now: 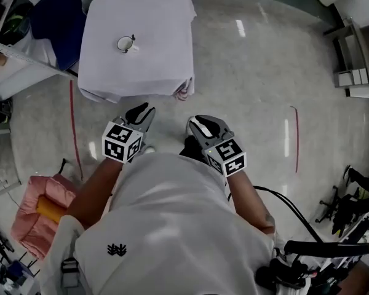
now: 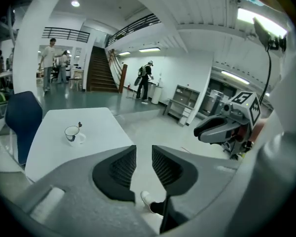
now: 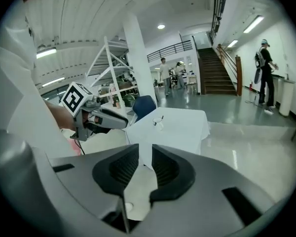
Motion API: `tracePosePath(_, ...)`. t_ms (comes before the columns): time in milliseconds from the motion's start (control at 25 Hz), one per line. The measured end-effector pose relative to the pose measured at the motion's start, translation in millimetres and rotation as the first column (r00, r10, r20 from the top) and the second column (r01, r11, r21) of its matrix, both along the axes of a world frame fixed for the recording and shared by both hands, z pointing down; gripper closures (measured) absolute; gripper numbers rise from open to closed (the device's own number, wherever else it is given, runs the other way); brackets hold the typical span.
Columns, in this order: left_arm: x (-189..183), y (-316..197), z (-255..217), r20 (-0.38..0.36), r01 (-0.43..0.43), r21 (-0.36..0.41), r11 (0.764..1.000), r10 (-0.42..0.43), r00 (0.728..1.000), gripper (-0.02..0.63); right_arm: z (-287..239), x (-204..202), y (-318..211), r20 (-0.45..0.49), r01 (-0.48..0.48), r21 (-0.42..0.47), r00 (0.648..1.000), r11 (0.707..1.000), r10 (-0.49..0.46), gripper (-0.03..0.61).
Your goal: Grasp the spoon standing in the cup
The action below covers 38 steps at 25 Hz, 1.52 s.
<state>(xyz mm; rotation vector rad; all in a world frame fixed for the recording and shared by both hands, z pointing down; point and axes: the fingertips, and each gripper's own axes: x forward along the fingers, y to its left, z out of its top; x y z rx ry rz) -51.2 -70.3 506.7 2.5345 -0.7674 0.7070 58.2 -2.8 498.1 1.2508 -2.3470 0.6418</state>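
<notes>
A white cup [image 1: 125, 43] with a dark spoon [image 1: 133, 39] standing in it sits on a small table draped in white cloth [image 1: 160, 60], well ahead of me. In the head view, my left gripper [image 1: 142, 112] and right gripper [image 1: 200, 125] are held close to my body over the floor, short of the table. The left gripper view has the cup [image 2: 73, 135] and spoon [image 2: 79, 125] far off to the left, beyond my left gripper [image 2: 144, 165], whose jaws stand apart and empty. My right gripper [image 3: 145, 167] is open too, with the cup [image 3: 159, 122] small in the distance.
A blue chair [image 1: 58, 17] stands at the table's left side. A pink bag [image 1: 40, 211] lies on the floor at my left. Red tape lines [image 1: 75, 134] mark the floor. Grey shelving [image 1: 357, 72] is at the right. People [image 2: 145, 80] stand far off by a staircase.
</notes>
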Motion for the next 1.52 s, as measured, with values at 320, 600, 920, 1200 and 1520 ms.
tracePosePath(320,44,-109,9,0.097,0.315,0.055,0.948,-0.319,0.943,0.525,1,104,-86,-0.011,0.173,-0.019,0.985,0.985,-0.173,0.499)
tracePosePath(600,12,-201,45,0.165,0.450,0.097,0.888,-0.460,0.872,0.518,22,107,-140,0.008,0.204,-0.070,0.979,0.976,-0.204,0.498)
tracePosePath(920,-18,-296,94,0.265,0.493,0.169,0.853,-0.521,0.811,0.462,6,105,-191,-0.014,0.133,-0.098,0.991,0.986,-0.135,0.500)
tracePosePath(1200,-38,-347,148,0.350,0.503,0.163,0.849,-0.526,0.775,0.448,4,110,-233,-0.048,0.074,-0.143,0.995,0.987,-0.082,0.502)
tracePosePath(1520,-43,-376,175,0.405,0.493,0.179,0.852,-0.520,0.752,0.446,11,105,-254,-0.068,0.056,-0.183,0.995,0.982,-0.069,0.503)
